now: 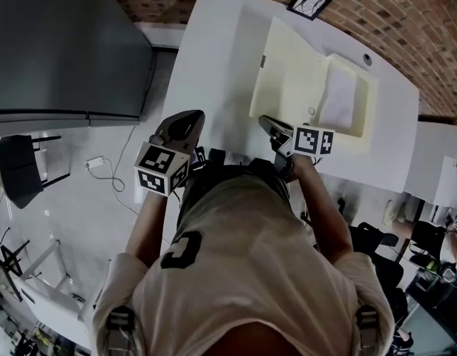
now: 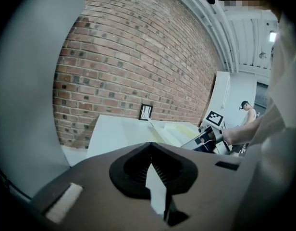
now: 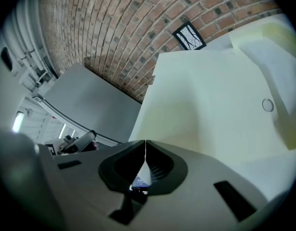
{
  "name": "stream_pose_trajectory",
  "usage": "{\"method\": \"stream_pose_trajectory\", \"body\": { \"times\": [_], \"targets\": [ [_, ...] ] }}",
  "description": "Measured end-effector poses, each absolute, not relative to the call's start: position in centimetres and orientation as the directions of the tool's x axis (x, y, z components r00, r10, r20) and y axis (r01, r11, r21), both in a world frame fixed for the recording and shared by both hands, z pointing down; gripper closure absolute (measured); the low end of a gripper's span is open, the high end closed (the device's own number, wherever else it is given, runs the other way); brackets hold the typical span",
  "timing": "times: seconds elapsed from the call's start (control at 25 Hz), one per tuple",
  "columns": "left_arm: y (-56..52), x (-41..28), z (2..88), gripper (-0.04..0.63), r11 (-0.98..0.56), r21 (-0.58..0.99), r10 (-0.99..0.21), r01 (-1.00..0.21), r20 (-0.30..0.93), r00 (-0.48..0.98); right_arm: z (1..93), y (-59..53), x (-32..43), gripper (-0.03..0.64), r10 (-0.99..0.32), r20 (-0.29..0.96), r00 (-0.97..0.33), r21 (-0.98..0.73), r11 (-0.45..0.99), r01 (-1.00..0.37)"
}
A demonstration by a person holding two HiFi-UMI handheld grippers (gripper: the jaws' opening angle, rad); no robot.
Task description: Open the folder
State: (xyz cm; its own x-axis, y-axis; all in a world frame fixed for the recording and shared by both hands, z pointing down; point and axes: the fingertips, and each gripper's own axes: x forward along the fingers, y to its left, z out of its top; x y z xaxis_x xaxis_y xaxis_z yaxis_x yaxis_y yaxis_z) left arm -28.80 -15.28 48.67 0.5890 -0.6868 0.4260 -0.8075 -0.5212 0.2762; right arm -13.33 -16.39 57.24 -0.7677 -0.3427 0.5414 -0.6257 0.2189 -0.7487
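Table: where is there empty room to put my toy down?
The wide bare strip of table left of the folder is free. Crowded on the right: the folder fills it, with the right gripper at its near edge.

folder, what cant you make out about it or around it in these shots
- Under the folder cover: hidden in every view by the cover itself, pinched in the right tongs.
- Print on the white sheet in its pocket: too small, head view.
- Right end of the folder: cut off by the picture's rim, right gripper view.
- Near edge of the table: behind the person, head view.
- Pattern on the framed marker: too small to read.
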Motion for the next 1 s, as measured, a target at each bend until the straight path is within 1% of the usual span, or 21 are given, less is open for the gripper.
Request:
{"method": "stream_pose_trajectory", "body": {
  "times": [0.12,0.28,0.44,1.0],
  "targets": [
    [-15.5,-28.8,48.7,0.592,-0.527,0.277,-0.684,-0.804,0.423,0.594,56.6,-17.0,-12.3,0.611,-0.334,0.595,-0.731,-0.675,0.285,-0.68],
    [-15.5,-28.4,48.8,0.592,-0.533,0.281,-0.674,-0.798,0.43,0.601,57.3,-18.4,-11.7,0.611,-0.349,0.681,-0.644,-0.533,0.367,-0.762],
    [-15.6,-28.2,48.6,0.592,-0.542,0.274,-0.674,-0.794,0.423,0.606,58.6,-19.2,-12.2,0.611,-0.351,0.734,-0.581,-0.425,0.429,-0.797],
    [-14.5,-30.1,49.2,0.592,-0.499,0.261,-0.691,-0.826,0.456,0.561,64.5,-19.1,-14.0,0.611,-0.229,0.827,-0.514,-0.351,0.504,-0.789]
  ]
}}
